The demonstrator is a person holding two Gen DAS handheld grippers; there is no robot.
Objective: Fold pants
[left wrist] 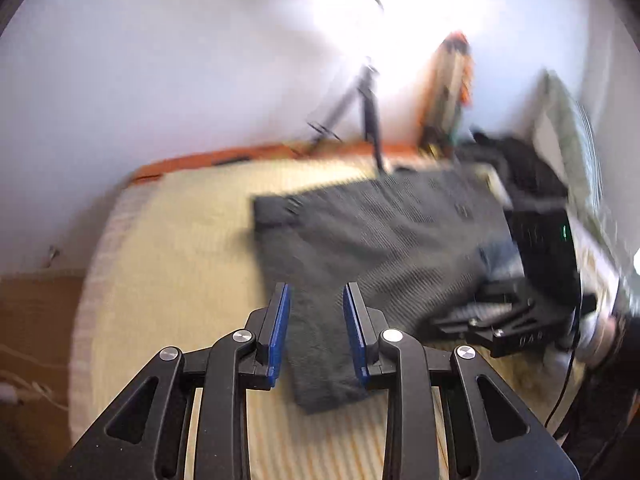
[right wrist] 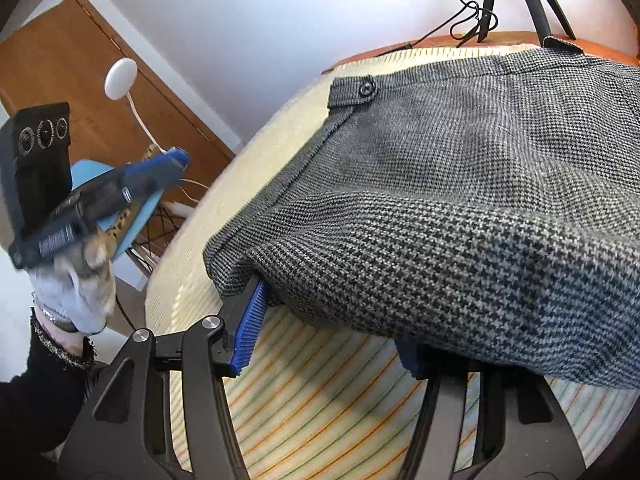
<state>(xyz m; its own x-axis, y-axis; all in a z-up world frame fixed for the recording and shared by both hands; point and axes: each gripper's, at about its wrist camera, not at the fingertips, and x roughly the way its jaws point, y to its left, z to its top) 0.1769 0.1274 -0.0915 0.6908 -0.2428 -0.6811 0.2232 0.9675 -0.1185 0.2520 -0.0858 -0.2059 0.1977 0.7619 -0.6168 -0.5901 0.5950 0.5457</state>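
Grey houndstooth pants (left wrist: 372, 236) lie on a round table with a striped yellow cloth (left wrist: 180, 248). My left gripper (left wrist: 316, 300) is open above the table, one pant leg end below and between its fingers, not touching. In the right wrist view the pants (right wrist: 460, 184) fill the right side, waistband button (right wrist: 366, 88) at the far edge. My right gripper (right wrist: 328, 320) is open, its fingers spread inside a fold of the cloth, which drapes over the right finger. The left gripper (right wrist: 120, 188) shows at the left, held in a white-gloved hand.
A tripod (left wrist: 368, 108) stands at the table's far edge with cables (right wrist: 472, 20). A wooden door (right wrist: 80, 80) and a blue chair (right wrist: 132, 216) are left of the table. A board (left wrist: 452, 80) leans on the white wall.
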